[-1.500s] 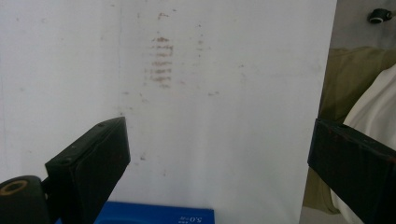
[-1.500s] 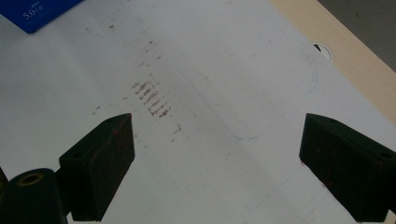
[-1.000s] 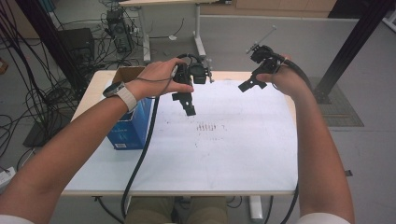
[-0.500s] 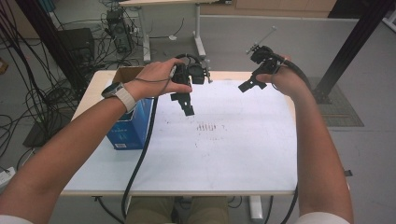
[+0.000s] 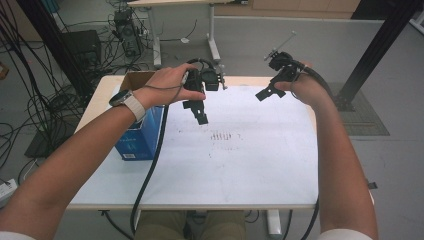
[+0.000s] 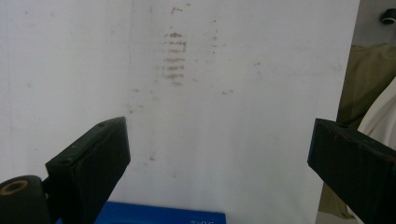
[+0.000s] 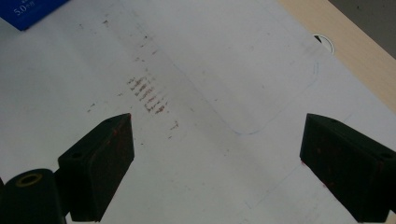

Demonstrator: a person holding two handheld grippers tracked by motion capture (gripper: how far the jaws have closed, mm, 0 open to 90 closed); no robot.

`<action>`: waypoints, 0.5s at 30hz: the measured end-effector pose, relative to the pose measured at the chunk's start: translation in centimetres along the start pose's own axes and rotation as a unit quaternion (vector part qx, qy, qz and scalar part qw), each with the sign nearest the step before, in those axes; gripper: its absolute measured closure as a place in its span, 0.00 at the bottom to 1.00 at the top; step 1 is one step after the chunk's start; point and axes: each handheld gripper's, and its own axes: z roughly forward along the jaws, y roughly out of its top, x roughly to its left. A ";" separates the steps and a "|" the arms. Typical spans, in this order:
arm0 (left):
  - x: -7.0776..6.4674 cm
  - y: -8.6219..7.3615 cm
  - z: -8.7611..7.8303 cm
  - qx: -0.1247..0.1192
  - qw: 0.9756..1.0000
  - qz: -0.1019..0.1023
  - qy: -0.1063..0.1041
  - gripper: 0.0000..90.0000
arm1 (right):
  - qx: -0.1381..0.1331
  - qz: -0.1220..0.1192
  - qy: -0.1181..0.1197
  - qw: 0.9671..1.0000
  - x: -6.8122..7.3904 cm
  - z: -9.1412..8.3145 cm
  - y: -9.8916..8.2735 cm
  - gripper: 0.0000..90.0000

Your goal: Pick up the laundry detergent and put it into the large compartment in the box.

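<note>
Clearly nearer the left gripper (image 5: 197, 111) than the right gripper (image 5: 272, 87): the open-topped blue cardboard box (image 5: 137, 140). Stands left of the patch of brown smudges (image 5: 225, 136) on the white table sheet (image 5: 260, 160), long side running away from the person. Both grippers: beyond that patch, jaws spread wide, empty. Probably calls for a leftward reach.
</note>
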 end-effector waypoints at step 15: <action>0.1 0.0 0.6 0.005 1.000 -0.009 -0.002 0.07 | -0.001 0.003 0.003 1.000 -0.1 0.2 -0.5 0.11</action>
